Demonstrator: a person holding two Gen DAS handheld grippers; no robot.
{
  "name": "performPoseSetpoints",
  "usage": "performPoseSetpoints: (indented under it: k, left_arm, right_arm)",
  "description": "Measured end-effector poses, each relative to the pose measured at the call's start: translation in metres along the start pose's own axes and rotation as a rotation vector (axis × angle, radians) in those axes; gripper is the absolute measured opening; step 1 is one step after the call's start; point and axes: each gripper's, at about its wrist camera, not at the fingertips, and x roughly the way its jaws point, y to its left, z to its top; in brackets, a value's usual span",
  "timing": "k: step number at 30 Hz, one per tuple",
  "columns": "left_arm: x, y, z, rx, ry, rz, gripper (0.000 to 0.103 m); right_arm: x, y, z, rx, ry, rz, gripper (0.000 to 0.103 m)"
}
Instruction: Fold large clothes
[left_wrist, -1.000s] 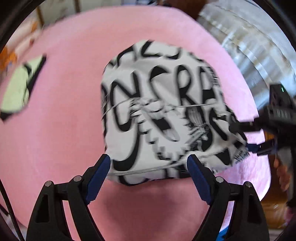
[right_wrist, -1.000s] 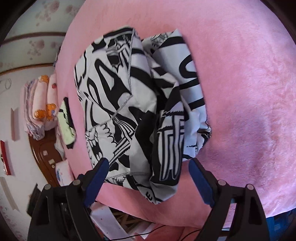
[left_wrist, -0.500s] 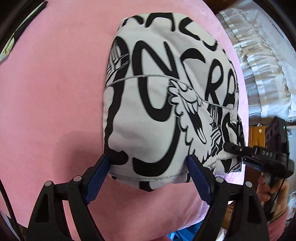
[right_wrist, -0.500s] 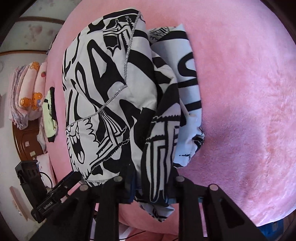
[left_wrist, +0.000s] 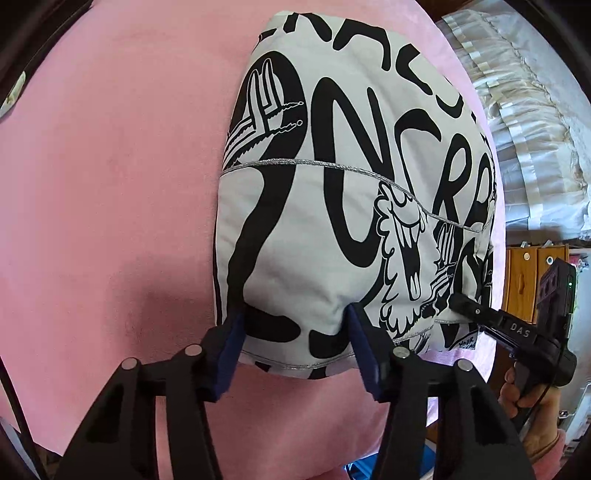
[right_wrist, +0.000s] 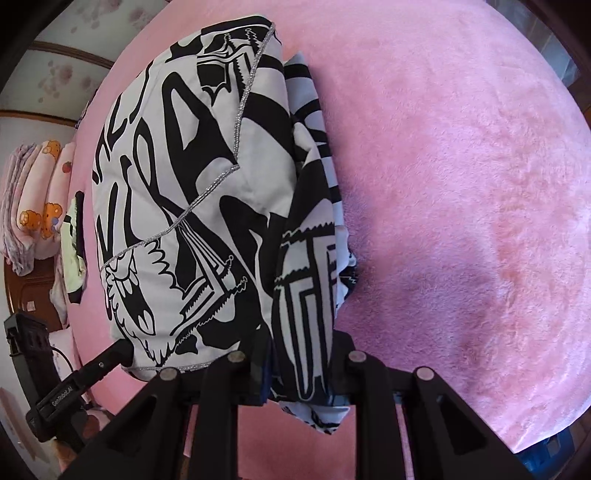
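Folded garment (left_wrist: 354, 206) lies on pink bed (left_wrist: 110, 184); right gripper (right_wrist: 301, 373) pinches its bunched near corner while left gripper (left_wrist: 295, 343) closes its jaws around the near hem, cloth between them, likely to lift that edge for another fold.

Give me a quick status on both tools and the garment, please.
Left tool closing over near hem of black-and-white printed garment. Right tool clamped on bunched corner. Pink plush bed cover clear around it.

garment (left_wrist: 332, 221) on blanket (left_wrist: 110, 184) | claws at its near edge (left (left_wrist: 295, 347), right (right_wrist: 303, 369))
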Motion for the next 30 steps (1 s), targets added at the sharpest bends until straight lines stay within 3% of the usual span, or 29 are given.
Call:
performPoseSetpoints:
  k: [4,10,13,15,20,22,30]
  left_arm:
    - [0.005,-0.006,0.003,0.031,-0.011,0.030,0.052]
    - [0.021,-0.008,0.004,0.054,-0.040,0.074,0.052]
    - [0.025,0.000,0.006,0.075,-0.047,0.025,0.053]
    - [0.026,0.006,0.006,0.141,-0.057,-0.003,0.054]
    - [0.028,0.022,0.017,0.229,-0.026,-0.124,0.054]
    - [0.027,0.026,0.020,0.251,-0.019,-0.156,0.054]
    - [0.024,0.041,0.027,0.307,0.001,-0.183,0.051]
  right_arm:
    - [0.008,0.009,-0.001,-0.097,-0.031,-0.082,0.019]
    - [0.024,0.015,-0.005,-0.166,-0.052,-0.107,0.021]
    - [0.027,0.015,-0.007,-0.200,-0.063,-0.082,0.022]
    - [0.028,0.007,-0.006,-0.209,-0.066,-0.042,0.022]
    - [0.026,0.009,-0.017,-0.429,-0.116,-0.025,0.023]
    - [0.024,0.007,-0.018,-0.447,-0.111,0.011,0.023]
    - [0.013,-0.006,-0.015,-0.477,-0.095,0.078,0.024]
